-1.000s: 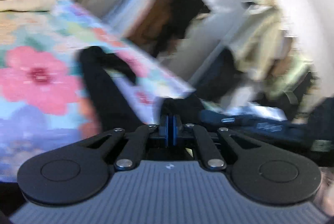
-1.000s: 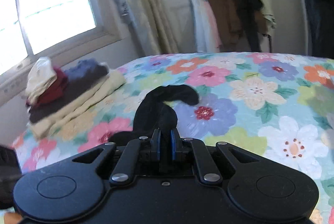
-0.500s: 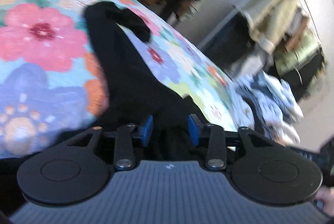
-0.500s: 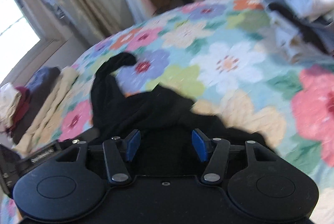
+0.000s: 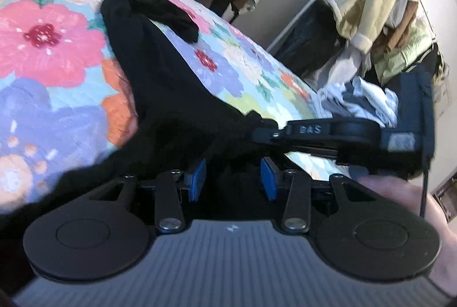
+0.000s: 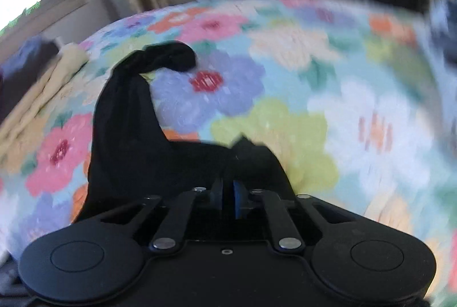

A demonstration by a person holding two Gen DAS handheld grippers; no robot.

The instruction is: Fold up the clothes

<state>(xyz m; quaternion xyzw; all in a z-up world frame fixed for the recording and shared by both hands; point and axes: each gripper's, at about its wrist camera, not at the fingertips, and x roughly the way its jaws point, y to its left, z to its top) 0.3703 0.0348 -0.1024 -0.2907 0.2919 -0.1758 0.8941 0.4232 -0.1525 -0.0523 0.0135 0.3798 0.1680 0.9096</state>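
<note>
A black garment [image 5: 165, 95] lies stretched on the flowered bedspread [image 5: 48, 55], one twisted end curling at the far side. My left gripper [image 5: 232, 178] is open, its blue pads either side of the garment's near edge. My right gripper shows in the left wrist view [image 5: 262, 132] at the right, its tip on the garment's edge. In the right wrist view the garment [image 6: 128, 129] runs up to my right gripper [image 6: 228, 198], which is shut on a fold of it.
Folded clothes [image 6: 31, 78] are stacked at the bed's far left. A heap of unfolded laundry [image 5: 362, 101] lies at the bed's right edge. Clothes racks with coats [image 5: 368, 1] stand by the wall beyond.
Both grippers let go of the garment half a second ago. The right gripper has since shut on its edge again. The left stays open, now wider.
</note>
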